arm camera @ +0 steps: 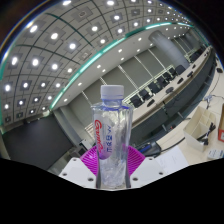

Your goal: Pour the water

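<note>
Gripper (112, 170) clamps the water bottle (111, 135), both purple pads (93, 160) pressed to its lower body. Bottle stands directly between the fingers, long axis about upright, white cap (111, 93) on top. Scene behind tilts, rows of desks (165, 85) and ceiling lights (60, 50) beyond. No receiving cup in view; pouring judged not yet begun

A clear water bottle (111, 135) with a white cap and a pale label stands upright between the jaws of the gripper (110, 168), the magenta pads (95, 160) closed against both of its sides and showing through the plastic. The view is tilted. Beyond the bottle stretch long rows of desks (165, 85) in a large hall, under a ceiling (50, 50) dotted with small round lights.
</note>
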`<state>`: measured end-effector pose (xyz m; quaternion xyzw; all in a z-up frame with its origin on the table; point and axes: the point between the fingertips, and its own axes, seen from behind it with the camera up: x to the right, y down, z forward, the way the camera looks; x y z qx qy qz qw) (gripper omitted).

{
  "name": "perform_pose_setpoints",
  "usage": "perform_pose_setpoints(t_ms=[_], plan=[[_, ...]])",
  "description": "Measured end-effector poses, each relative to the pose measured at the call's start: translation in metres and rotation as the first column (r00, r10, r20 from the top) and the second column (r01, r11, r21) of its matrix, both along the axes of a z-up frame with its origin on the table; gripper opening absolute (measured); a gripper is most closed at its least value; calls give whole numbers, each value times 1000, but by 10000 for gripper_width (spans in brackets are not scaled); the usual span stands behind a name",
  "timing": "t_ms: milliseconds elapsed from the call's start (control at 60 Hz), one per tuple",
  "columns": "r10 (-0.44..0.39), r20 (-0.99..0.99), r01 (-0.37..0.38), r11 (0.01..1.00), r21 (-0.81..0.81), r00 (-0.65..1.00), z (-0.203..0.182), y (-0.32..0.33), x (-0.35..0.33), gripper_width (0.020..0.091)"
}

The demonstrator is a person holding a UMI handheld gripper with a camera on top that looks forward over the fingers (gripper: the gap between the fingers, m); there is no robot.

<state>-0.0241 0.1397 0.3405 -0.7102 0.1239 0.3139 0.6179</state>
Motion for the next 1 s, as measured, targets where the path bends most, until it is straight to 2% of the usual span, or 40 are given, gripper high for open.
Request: perform_pose_setpoints(t_ms=[150,183,283,317,333,500,683,817,917,950,1000], plan=[[-92,351,89,996,25,932,-38,10,57,330],[-100,421,96,995,31,901,-63,12,73,330],[-77,567,84,996,14,820,-99,7,76,329],[-65,595,77,997,5,801,-115,5,76,329],[-62,608,75,997,4,792,-135,14,79,329],[-5,637,66,995,-72,771,-201,9,81,338],[24,633,72,989,-126,774,-250,0,89,356],[-21,628,81,994,-67,778,-253,-8,92,457],[6,631,81,991,-110,776,-259,-10,88,546],[37,624,71,987,-147,780,-265,-13,85,638],[73,611,57,980,-190,788,-271,-18,83,860]])
